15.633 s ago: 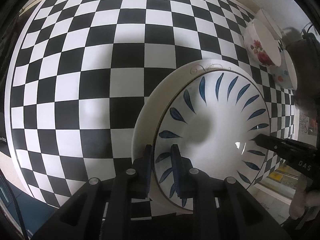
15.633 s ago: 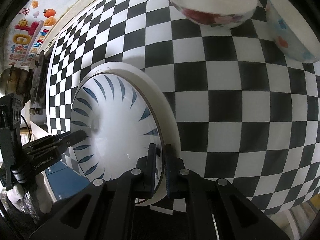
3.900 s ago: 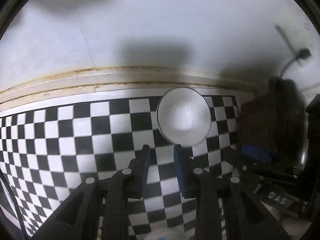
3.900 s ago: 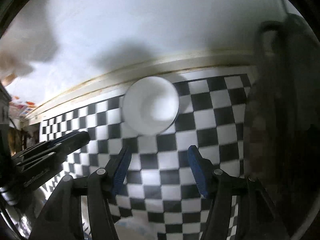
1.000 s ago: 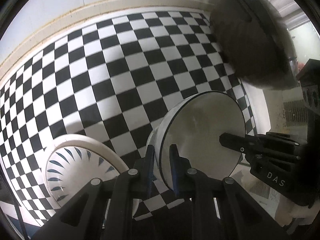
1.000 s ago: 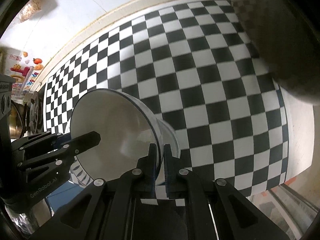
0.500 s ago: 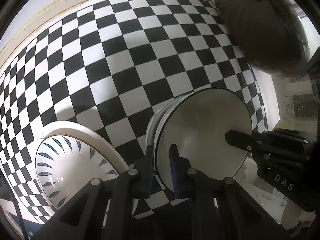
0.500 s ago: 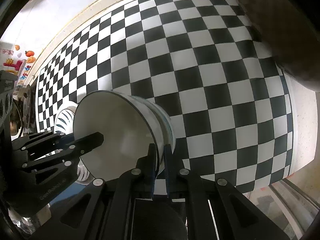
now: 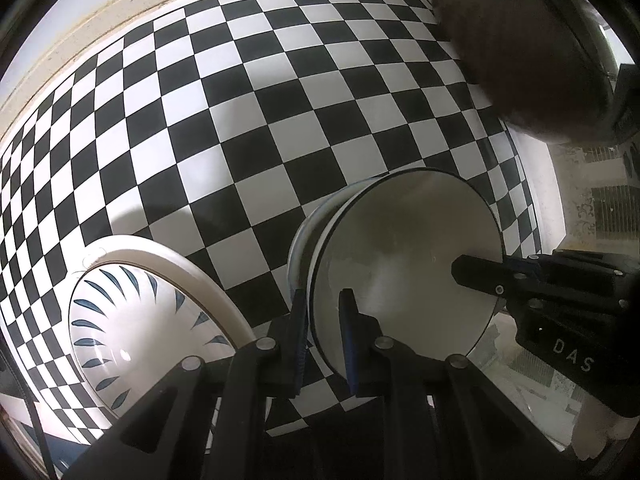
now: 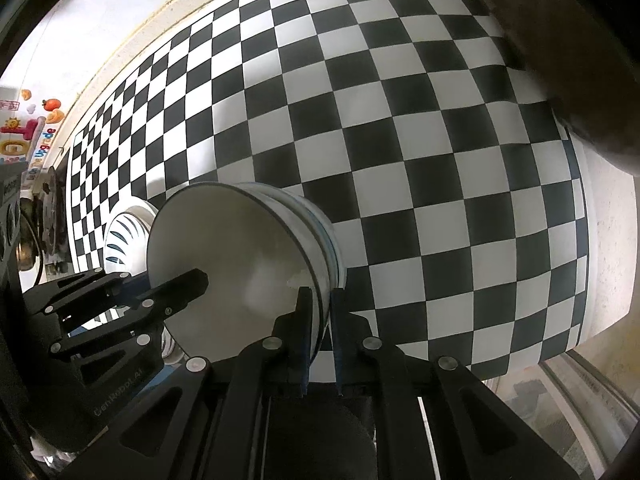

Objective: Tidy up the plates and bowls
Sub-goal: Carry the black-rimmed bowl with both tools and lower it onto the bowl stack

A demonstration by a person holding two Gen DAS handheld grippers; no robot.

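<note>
Left gripper (image 9: 324, 336) clamped on near rim of white bowl (image 9: 404, 264). Right gripper (image 10: 320, 332) pinched onto opposite rim of same bowl (image 10: 236, 264), jaws nearly closed. Bowl carried tilted over checkered tablecloth (image 9: 248, 120), just beside blue-leaf plate (image 9: 136, 340) stacked on white plate (image 9: 176, 258). Dark blurred object (image 9: 520, 40) at far right.
</note>
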